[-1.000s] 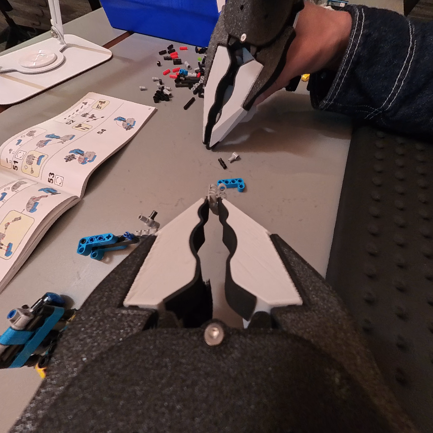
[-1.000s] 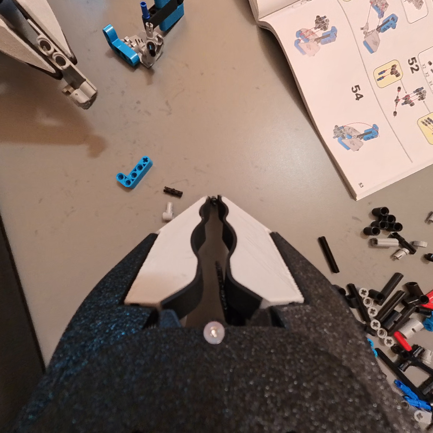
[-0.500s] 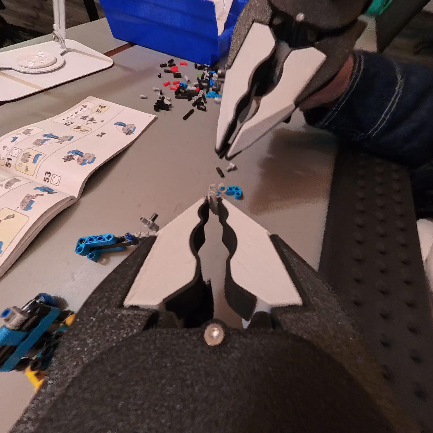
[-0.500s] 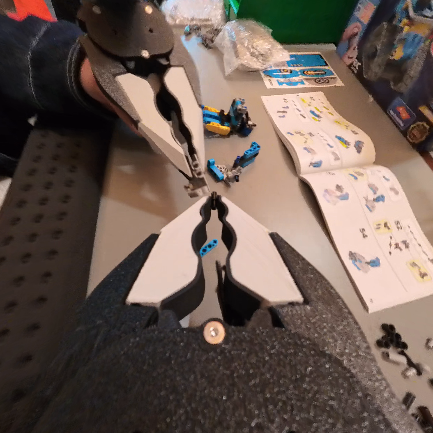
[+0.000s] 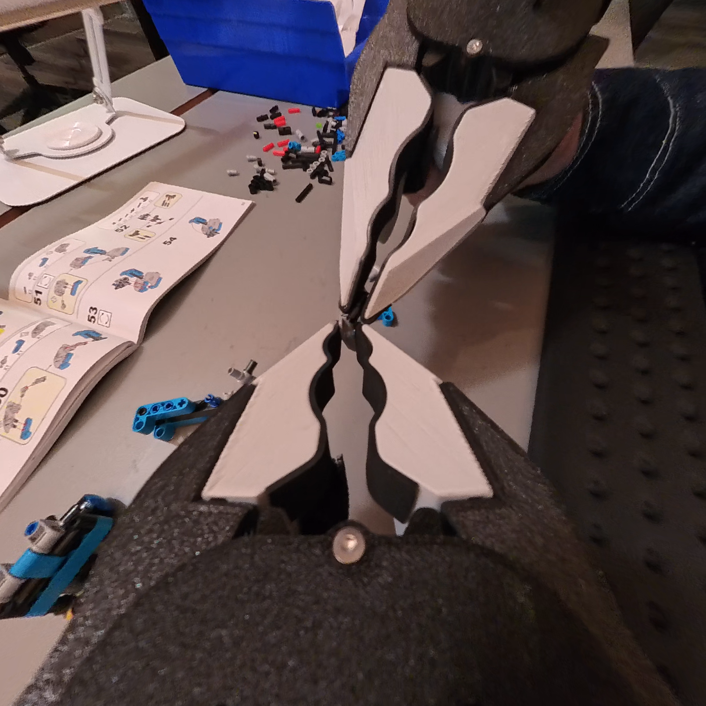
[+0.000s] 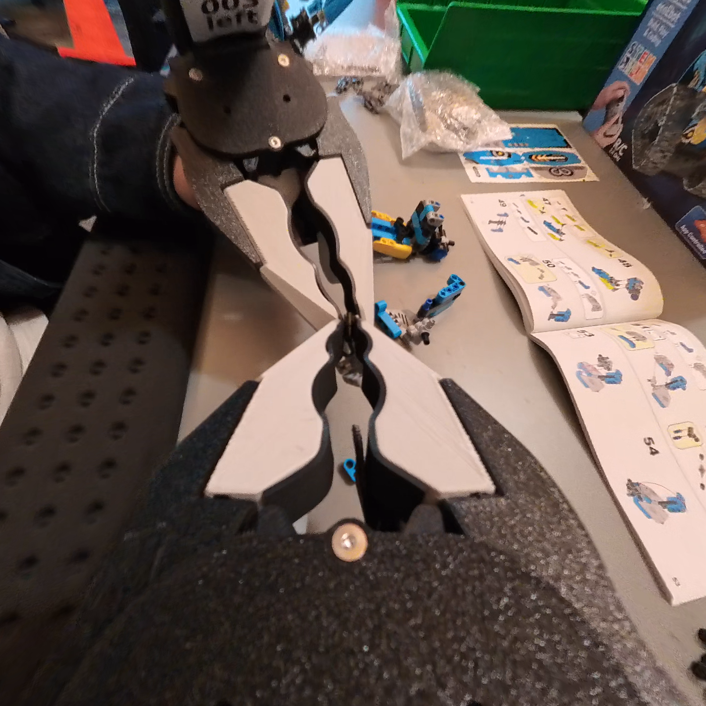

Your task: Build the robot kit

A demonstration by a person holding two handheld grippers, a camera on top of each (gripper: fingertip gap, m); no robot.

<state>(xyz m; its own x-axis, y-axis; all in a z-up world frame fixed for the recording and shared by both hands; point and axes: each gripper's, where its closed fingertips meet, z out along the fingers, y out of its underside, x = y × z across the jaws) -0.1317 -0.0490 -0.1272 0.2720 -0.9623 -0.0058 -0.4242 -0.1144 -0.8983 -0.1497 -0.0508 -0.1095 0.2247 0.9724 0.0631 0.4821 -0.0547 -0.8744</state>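
My left gripper (image 5: 347, 331) is shut on a small grey holed piece (image 5: 348, 334) and holds it above the grey table (image 5: 267, 290). My right gripper (image 6: 347, 324) is shut on a short black pin (image 6: 348, 322). The two grippers point at each other tip to tip, and the pin touches the grey piece. The right gripper (image 5: 355, 310) comes down from the top of the left wrist view; the left gripper (image 6: 349, 315) comes down from the top of the right wrist view. A denim sleeve shows behind each. The joint between pin and piece is mostly hidden by the fingertips.
A blue L-beam (image 5: 386, 318) lies under the tips. A blue-grey sub-assembly (image 6: 420, 309), a blue-yellow model (image 6: 412, 233) and an open booklet (image 6: 611, 382) lie nearby. Loose parts (image 5: 301, 153) lie before a blue bin (image 5: 259, 49). A black studded mat (image 5: 630, 382) borders the table. My two grippers' fingertips are within a few centimetres of each other.
My right gripper has lifted off the table with the black pin, swung round to face my left gripper and closed in until the tips meet. The left gripper has hardly moved.
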